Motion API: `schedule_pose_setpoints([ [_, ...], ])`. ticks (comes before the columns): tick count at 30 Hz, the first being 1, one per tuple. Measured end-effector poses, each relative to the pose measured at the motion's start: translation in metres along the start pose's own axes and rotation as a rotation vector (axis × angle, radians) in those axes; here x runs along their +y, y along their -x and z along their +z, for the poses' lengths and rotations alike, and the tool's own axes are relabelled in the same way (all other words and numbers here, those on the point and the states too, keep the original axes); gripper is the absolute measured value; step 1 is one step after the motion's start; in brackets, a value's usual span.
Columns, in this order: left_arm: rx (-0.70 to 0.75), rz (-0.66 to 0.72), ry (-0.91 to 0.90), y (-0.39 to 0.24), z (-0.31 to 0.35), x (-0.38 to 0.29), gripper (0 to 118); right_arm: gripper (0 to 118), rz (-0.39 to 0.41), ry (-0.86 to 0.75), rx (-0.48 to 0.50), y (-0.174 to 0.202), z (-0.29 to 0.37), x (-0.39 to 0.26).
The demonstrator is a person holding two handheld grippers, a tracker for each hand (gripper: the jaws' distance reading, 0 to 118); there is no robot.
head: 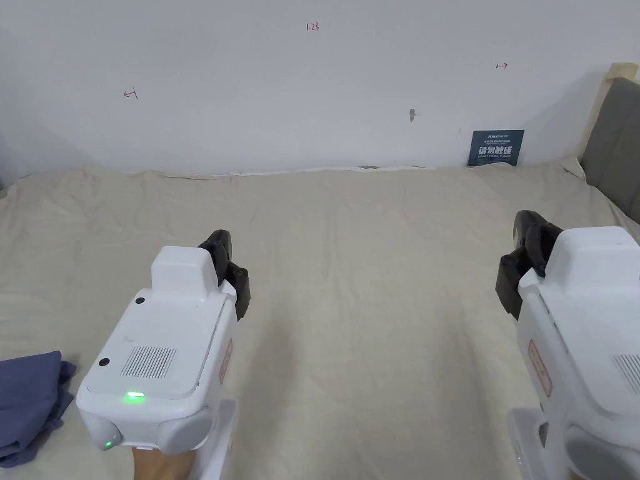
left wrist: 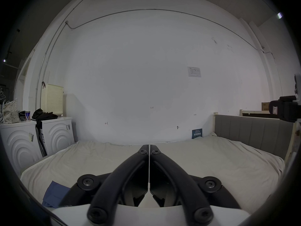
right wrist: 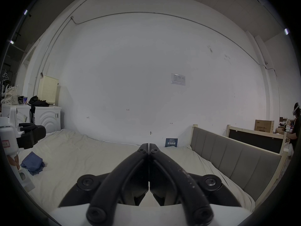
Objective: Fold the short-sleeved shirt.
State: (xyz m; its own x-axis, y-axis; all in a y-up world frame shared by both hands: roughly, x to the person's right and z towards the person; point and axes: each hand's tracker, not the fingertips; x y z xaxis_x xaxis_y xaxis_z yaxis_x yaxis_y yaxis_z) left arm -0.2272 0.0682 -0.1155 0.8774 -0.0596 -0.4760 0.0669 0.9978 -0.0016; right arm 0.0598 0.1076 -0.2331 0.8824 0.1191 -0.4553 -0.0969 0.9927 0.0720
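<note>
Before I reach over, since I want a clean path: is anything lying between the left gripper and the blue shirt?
Nothing visible does. The left gripper hovers shut above the bed sheet, and the blue shirt lies bunched at its left, with just bare sheet between them.

1. A white wall (left wrist: pixel 130 74) rises behind the bed (head: pixel 375 262) — bare but for a paper sheet (left wrist: pixel 194 71) and a small blue sign (head: pixel 495 148) at its foot.
2. A cream sheet (right wrist: pixel 91 154) covers the bed.
3. A grey padded headboard (right wrist: pixel 228 154) lines one side.
4. Two white washing machines (left wrist: pixel 57 133) stand opposite — a cream basket (left wrist: pixel 52 98) on top.
</note>
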Motion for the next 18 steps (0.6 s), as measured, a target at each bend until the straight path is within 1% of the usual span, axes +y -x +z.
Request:
schedule_pose_setpoints([
  [2, 0.001, -0.002, -0.002, 0.0005, 0.0001, 0.0005, 0, 2, -0.001, 0.003, 0.003, 0.0001, -0.0004, 0.0001],
  [4, 0.007, 0.0, -0.004, 0.0009, 0.0002, 0.0012, 3, 5, -0.004, 0.006, 0.001, 0.0003, -0.0009, 0.0001],
  [5, 0.012, 0.001, -0.006, 0.0012, 0.0002, 0.0013, 10, 12, -0.007, 0.011, 0.002, 0.0003, -0.0014, -0.0001],
  [6, 0.014, 0.004, -0.007, 0.0016, 0.0001, 0.0017, 17, 23, -0.01, 0.014, 0.005, 0.0002, -0.0016, -0.0002],
  [7, 0.015, 0.009, -0.007, 0.0022, 0.0, 0.0023, 26, 43, -0.013, 0.018, 0.01, 0.0, -0.002, -0.0004],
  [9, 0.019, 0.019, -0.011, 0.0034, -0.0003, 0.0025, 56, 72, -0.018, 0.021, 0.014, -0.0001, -0.0031, -0.0015],
  [10, 0.017, 0.023, -0.008, 0.0043, -0.0011, 0.0035, 75, 90, -0.021, 0.024, 0.015, 0.0001, -0.0038, -0.0021],
  [11, 0.014, 0.027, -0.003, 0.0052, -0.0025, 0.0045, 98, 102, -0.025, 0.027, 0.016, 0.0003, -0.0045, -0.0029],
  [12, 0.009, 0.03, 0.004, 0.0057, -0.0035, 0.0047, 114, 110, -0.03, 0.028, 0.016, 0.0003, -0.0049, -0.0035],
  [13, 0.008, 0.033, 0.009, 0.0058, -0.0045, 0.0048, 118, 117, -0.038, 0.024, 0.017, 0.0004, -0.005, -0.004],
  [15, 0.013, 0.037, -0.025, 0.0053, -0.0014, 0.004, 118, 118, -0.044, 0.016, 0.014, 0.0007, -0.0044, -0.0041],
  [18, 0.017, 0.025, -0.006, 0.0055, -0.0017, 0.004, 118, 118, -0.039, 0.012, 0.0, 0.0016, -0.0048, -0.0037],
])
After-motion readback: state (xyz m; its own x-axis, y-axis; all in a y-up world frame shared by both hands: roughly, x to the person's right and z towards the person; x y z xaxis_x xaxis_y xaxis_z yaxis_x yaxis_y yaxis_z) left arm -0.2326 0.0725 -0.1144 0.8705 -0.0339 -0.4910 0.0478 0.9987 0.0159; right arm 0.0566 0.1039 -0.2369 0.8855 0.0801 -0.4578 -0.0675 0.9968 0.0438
